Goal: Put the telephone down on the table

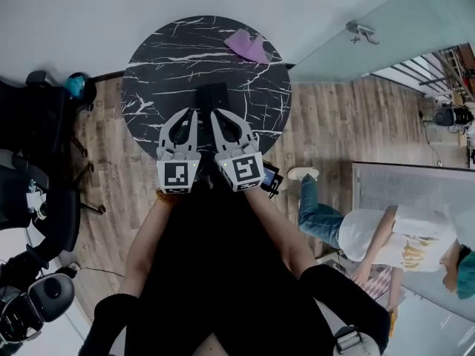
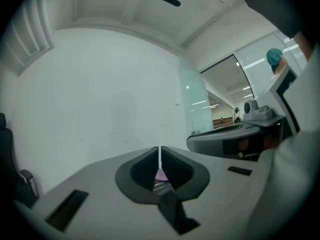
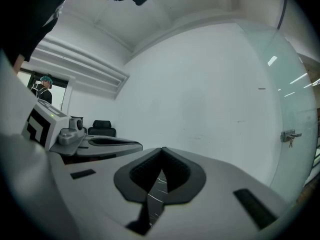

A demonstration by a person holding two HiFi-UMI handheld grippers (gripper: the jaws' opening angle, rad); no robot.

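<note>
In the head view the telephone (image 1: 211,96), a flat black slab, lies on the round black marble table (image 1: 159,58) near its front edge. Both grippers hover side by side over that edge, their tips just short of the telephone. My left gripper (image 1: 191,116) is shut with nothing in it; in its own view the left gripper (image 2: 160,154) shows only a hairline slit between the jaws. My right gripper (image 1: 217,116) is shut and empty too, and in its own view the right gripper (image 3: 162,156) has its tips meeting above a sliver of marble table (image 3: 159,189).
A crumpled purple cloth (image 1: 249,47) lies at the table's far right edge, also seen as the purple cloth (image 2: 161,175) past the left jaws. Black office chairs (image 1: 37,132) stand at the left. A person (image 1: 371,236) crouches on the wooden floor at the right, beside a glass door (image 1: 386,35).
</note>
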